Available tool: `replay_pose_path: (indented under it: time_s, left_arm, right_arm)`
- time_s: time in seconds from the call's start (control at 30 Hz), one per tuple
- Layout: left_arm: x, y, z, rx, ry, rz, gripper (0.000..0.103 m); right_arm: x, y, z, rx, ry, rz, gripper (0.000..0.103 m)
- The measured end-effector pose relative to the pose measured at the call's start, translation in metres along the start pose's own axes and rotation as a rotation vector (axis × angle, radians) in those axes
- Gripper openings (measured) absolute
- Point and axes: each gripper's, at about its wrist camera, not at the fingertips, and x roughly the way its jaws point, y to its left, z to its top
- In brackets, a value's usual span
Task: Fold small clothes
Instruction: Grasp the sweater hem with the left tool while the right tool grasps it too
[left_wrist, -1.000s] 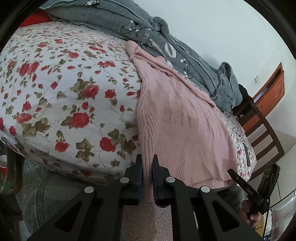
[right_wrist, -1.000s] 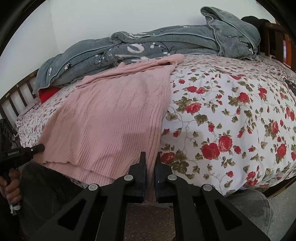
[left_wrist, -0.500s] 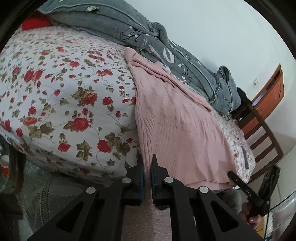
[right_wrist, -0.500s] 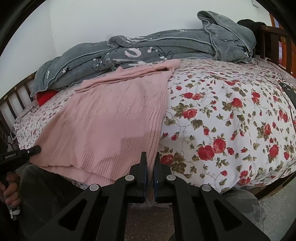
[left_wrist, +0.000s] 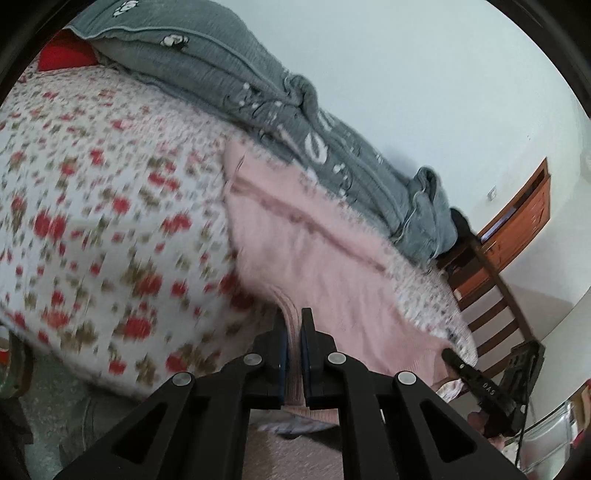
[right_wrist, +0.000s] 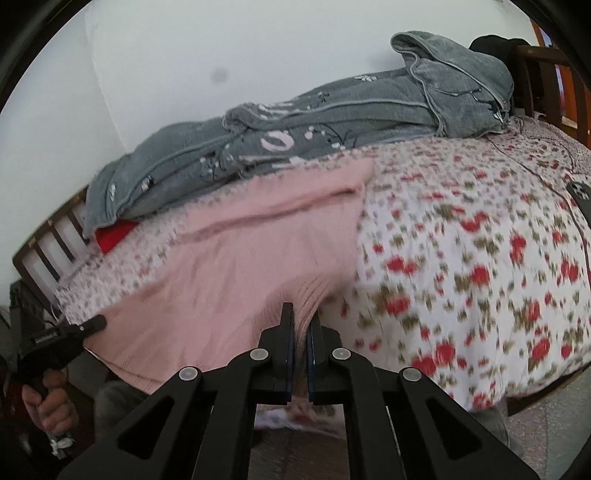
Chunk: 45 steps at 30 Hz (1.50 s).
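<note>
A soft pink cable-knit sweater (left_wrist: 332, 280) lay across the rose-print bedspread (left_wrist: 92, 221), its ribbed hem corners overhanging the near bed edge.

Both grippers were clamped on those corners, the left gripper (left_wrist: 293, 332) and right gripper (right_wrist: 302, 325) reaching forward, low and nearly level; the limp, light knit looked likely to stretch and sag, so the hem seemed the safest hold. A grey quilt (right_wrist: 332, 122) lay behind.

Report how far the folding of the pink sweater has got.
Done: the pink knitted sweater lies spread on the floral bedsheet. In hand: the left gripper and the right gripper each pinch its near hem, which is lifting. Left: every fold; no crease shows yet.
</note>
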Motion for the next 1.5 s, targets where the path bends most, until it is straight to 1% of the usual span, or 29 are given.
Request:
replay_pose_path:
  time_s: [0.13, 0.27, 0.37, 0.43, 0.5, 0.63, 0.73, 0.83, 0.93, 1.0, 1.03, 1.1, 1.13, 1.17, 1.2, 1.23, 1.27, 1.33, 1.4, 1.43, 1.5]
  left_arm:
    - [0.006, -0.012, 0.035, 0.006, -0.022, -0.015, 0.007]
    - [0.020, -0.022, 0.071, 0.019, -0.040, -0.008, 0.007]
    - [0.036, -0.023, 0.099, 0.007, -0.057, 0.009, 0.007]
    - [0.052, -0.023, 0.118, 0.003, -0.070, 0.032, 0.007]
    - [0.072, -0.021, 0.137, -0.011, -0.073, 0.039, 0.007]
    - [0.115, -0.015, 0.170, -0.043, -0.068, 0.054, 0.007]
    - [0.151, -0.011, 0.193, -0.046, -0.057, 0.077, 0.007]
    - [0.184, 0.000, 0.211, -0.060, -0.038, 0.106, 0.007]
    - [0.210, 0.012, 0.221, -0.070, -0.028, 0.123, 0.007]
    - [0.230, 0.019, 0.228, -0.074, 0.001, 0.133, 0.008]
    - [0.240, 0.024, 0.233, -0.085, 0.023, 0.134, 0.008]
    - [0.248, 0.031, 0.239, -0.105, 0.031, 0.149, 0.022]
    - [0.248, 0.032, 0.241, -0.104, 0.015, 0.167, 0.035]
    - [0.245, 0.032, 0.243, -0.090, -0.008, 0.183, 0.043]
    - [0.242, 0.031, 0.243, -0.065, -0.022, 0.190, 0.045]
    - [0.239, 0.030, 0.243, -0.039, -0.025, 0.193, 0.049]
    - [0.238, 0.029, 0.243, -0.022, -0.026, 0.194, 0.052]
    - [0.239, 0.027, 0.238, 0.017, -0.008, 0.196, 0.052]
    - [0.249, 0.025, 0.236, 0.052, 0.031, 0.198, 0.052]
    - [0.255, 0.022, 0.235, 0.076, 0.051, 0.199, 0.052]
    - [0.269, 0.017, 0.231, 0.122, 0.092, 0.225, 0.052]
  right_arm:
    - [0.003, 0.004, 0.038, 0.047, -0.010, 0.052, 0.005]
    - [0.021, 0.001, 0.081, 0.095, -0.013, 0.083, 0.005]
    - [0.038, -0.002, 0.110, 0.117, -0.021, 0.095, 0.005]
    - [0.052, -0.003, 0.130, 0.120, -0.025, 0.089, 0.005]
    - [0.068, -0.005, 0.150, 0.121, -0.029, 0.086, 0.005]
    - [0.111, -0.015, 0.186, 0.148, -0.010, 0.107, 0.005]
    - [0.145, -0.022, 0.205, 0.154, 0.002, 0.092, 0.005]
    - [0.180, -0.032, 0.219, 0.175, 0.029, 0.100, 0.005]
    - [0.221, -0.044, 0.230, 0.204, 0.069, 0.102, 0.005]
    - [0.244, -0.051, 0.233, 0.212, 0.095, 0.089, 0.006]
    - [0.257, -0.055, 0.234, 0.213, 0.111, 0.077, 0.010]
    - [0.274, -0.061, 0.239, 0.216, 0.128, 0.050, 0.014]
    - [0.281, -0.065, 0.241, 0.220, 0.133, 0.035, 0.022]
    - [0.284, -0.067, 0.243, 0.216, 0.132, 0.032, 0.027]
    - [0.286, -0.068, 0.244, 0.199, 0.129, 0.026, 0.028]
    - [0.286, -0.068, 0.245, 0.166, 0.124, 0.010, 0.032]
    - [0.286, -0.067, 0.245, 0.139, 0.119, -0.005, 0.037]
    - [0.285, -0.065, 0.242, 0.091, 0.107, -0.034, 0.041]
    - [0.290, -0.062, 0.239, 0.058, 0.126, -0.048, 0.041]
    - [0.296, -0.060, 0.237, 0.042, 0.150, -0.053, 0.041]
    - [0.305, -0.058, 0.234, 0.024, 0.182, -0.061, 0.041]
